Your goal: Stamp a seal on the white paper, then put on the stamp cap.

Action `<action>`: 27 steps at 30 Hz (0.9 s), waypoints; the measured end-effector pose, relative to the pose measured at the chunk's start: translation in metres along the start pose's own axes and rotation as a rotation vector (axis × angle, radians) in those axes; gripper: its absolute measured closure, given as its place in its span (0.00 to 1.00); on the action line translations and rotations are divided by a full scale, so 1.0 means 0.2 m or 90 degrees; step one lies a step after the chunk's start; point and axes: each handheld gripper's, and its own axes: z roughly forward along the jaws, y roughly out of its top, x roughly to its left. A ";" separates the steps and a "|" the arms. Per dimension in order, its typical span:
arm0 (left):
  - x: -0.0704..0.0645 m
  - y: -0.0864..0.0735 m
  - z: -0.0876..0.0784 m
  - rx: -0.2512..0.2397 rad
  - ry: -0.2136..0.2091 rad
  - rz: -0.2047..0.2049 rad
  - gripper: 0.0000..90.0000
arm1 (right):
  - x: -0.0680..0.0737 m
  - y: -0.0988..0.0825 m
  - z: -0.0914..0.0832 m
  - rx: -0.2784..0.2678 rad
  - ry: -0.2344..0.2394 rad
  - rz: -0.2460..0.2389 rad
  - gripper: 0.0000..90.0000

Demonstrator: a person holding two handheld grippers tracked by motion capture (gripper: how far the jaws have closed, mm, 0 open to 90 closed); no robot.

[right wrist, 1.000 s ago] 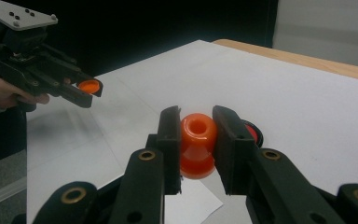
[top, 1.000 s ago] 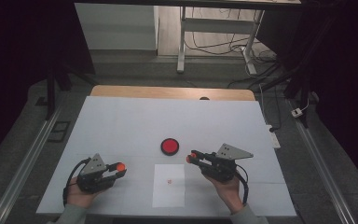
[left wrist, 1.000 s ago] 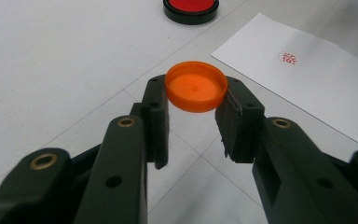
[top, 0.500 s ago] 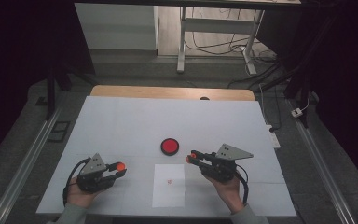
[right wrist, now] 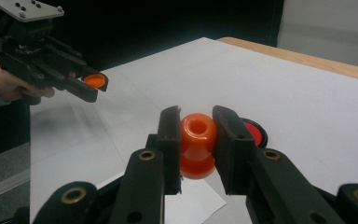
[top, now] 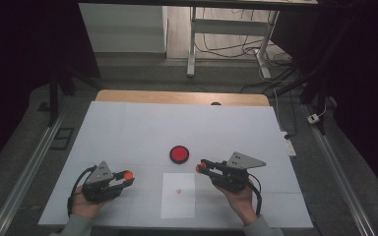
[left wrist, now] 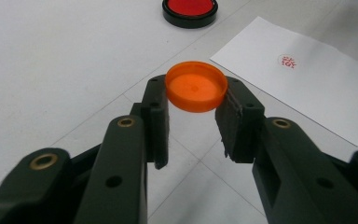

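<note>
My left gripper (top: 127, 177) hovers low over the table's front left, shut on a flat orange cap (left wrist: 196, 86) that sits level between its pads. My right gripper (top: 200, 167) is at the front right, shut on an orange spool-shaped stamp (right wrist: 197, 142) with a hole in its near end. A round red ink pad (top: 179, 154) in a black rim lies between and beyond the two grippers. A white sheet of paper (top: 178, 195) lies flat near the front edge and bears a small red stamp mark (left wrist: 287, 60). The right gripper view also catches the left gripper (right wrist: 86, 86) with the cap (right wrist: 94, 80).
The white table top (top: 128, 128) has a wooden strip along its far edge (top: 177, 97). Metal rails run down both sides of the table. Beyond it stand a desk frame (top: 193, 44) and loose cables on the floor.
</note>
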 end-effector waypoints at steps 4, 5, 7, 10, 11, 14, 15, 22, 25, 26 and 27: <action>0.00 0.01 0.00 -0.001 -0.001 0.002 0.73 | 0.00 0.00 0.00 -0.001 0.000 0.000 0.81; 0.00 0.01 0.00 0.000 -0.001 0.003 0.73 | 0.00 0.00 0.00 -0.002 0.001 0.000 0.81; 0.00 0.01 0.01 0.001 -0.002 0.003 0.73 | 0.00 0.00 0.00 -0.001 0.001 0.000 0.81; -0.01 0.01 0.00 0.000 -0.003 0.005 0.73 | 0.00 -0.01 0.01 0.000 0.002 0.001 0.81; -0.01 0.01 0.01 -0.001 -0.004 0.006 0.73 | 0.00 -0.01 0.01 0.000 0.002 0.001 0.81; -0.01 0.01 0.01 0.000 -0.004 0.006 0.73 | 0.00 0.00 0.01 -0.001 0.002 0.001 0.81; -0.01 0.02 0.01 0.000 -0.005 0.008 0.73 | 0.00 0.00 0.00 0.000 0.001 0.001 0.81; -0.02 0.03 0.02 0.001 -0.009 0.013 0.73 | 0.00 0.00 0.00 -0.001 0.001 0.001 0.81; -0.03 0.03 0.02 0.001 -0.012 0.016 0.73 | 0.01 -0.01 0.01 -0.001 0.001 0.001 0.81; -0.03 0.04 0.03 0.001 -0.012 0.017 0.73 | 0.01 -0.01 0.01 0.000 0.001 0.001 0.81; -0.03 0.04 0.03 0.000 -0.013 0.017 0.73 | 0.01 -0.01 0.01 0.000 0.001 0.000 0.81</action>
